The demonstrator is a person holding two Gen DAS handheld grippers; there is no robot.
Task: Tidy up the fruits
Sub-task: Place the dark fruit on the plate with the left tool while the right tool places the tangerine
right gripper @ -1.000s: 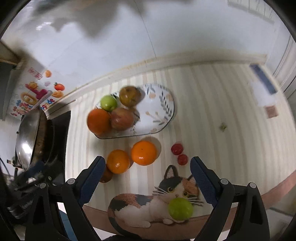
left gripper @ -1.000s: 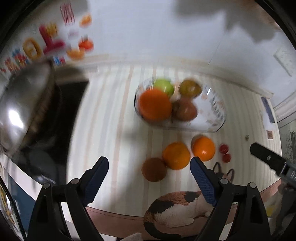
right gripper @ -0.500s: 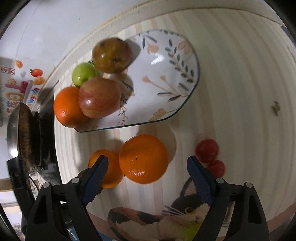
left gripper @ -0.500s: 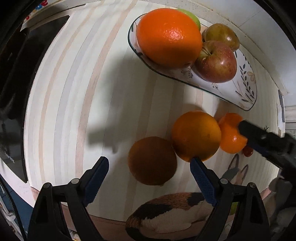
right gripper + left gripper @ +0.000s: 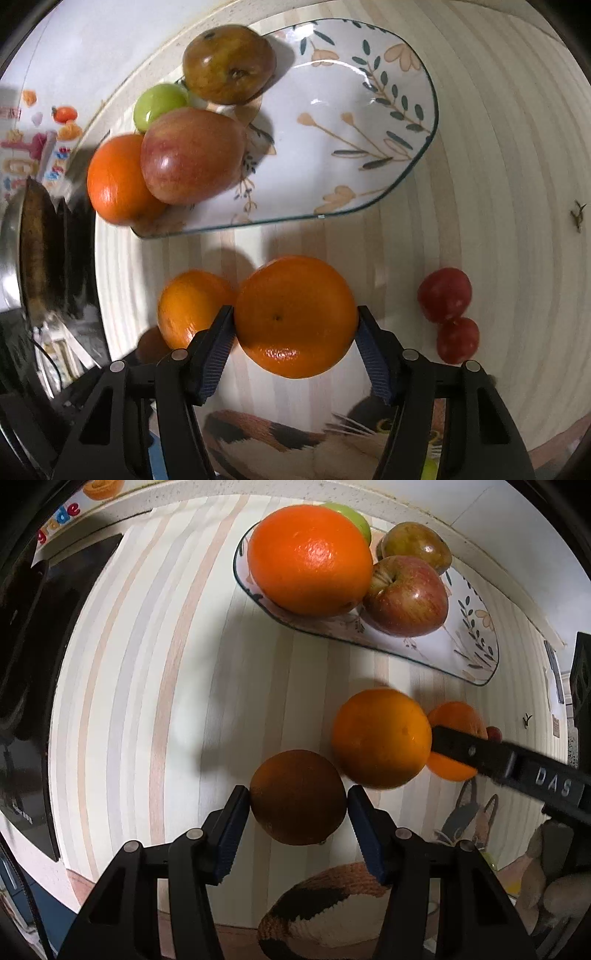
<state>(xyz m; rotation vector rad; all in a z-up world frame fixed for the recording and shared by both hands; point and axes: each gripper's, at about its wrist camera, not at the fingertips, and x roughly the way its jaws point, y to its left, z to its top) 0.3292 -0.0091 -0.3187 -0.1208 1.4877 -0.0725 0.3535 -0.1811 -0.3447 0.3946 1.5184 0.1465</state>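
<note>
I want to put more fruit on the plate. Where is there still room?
The plate's right half is bare, beyond the red apple and brown fruit. Its left end is crowded: there the big orange and green fruit bunch up.

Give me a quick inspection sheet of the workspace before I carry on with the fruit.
Surface: striped counter, cat-print mat at near edge.
Job's things: plate holds orange, red apple, green fruit, brownish apple; brown fruit, two oranges, two small red fruits on counter.
Clutter: small dark speck.
Grippers: left gripper closing around brown fruit; right gripper closing around orange.
Cables: nothing seen.
Surroundings: stovetop, pan, wall stickers.
</note>
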